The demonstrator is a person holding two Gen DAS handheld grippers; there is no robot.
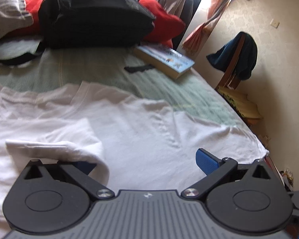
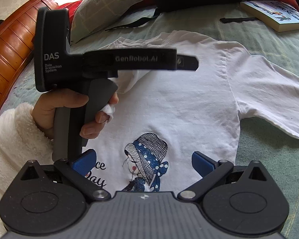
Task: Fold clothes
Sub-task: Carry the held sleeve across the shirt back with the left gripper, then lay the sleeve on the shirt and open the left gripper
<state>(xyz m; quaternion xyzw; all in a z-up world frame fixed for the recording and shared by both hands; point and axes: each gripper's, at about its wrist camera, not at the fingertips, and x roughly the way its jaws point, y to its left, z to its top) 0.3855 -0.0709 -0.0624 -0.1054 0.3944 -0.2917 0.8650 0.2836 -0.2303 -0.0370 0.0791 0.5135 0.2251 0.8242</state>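
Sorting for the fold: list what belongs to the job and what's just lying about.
Job: white T-shirt, left tongs, right tongs.

Lying about: book, black backpack, grey pillow, red cloth, dark garment on chair.

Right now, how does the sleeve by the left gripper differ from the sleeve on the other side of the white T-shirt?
The near sleeve is folded back onto the T-shirt body; the far sleeve lies spread flat on the green bedspread. The near sleeve drapes over one finger of the open left gripper; the far sleeve touches no gripper. Both are short and white.
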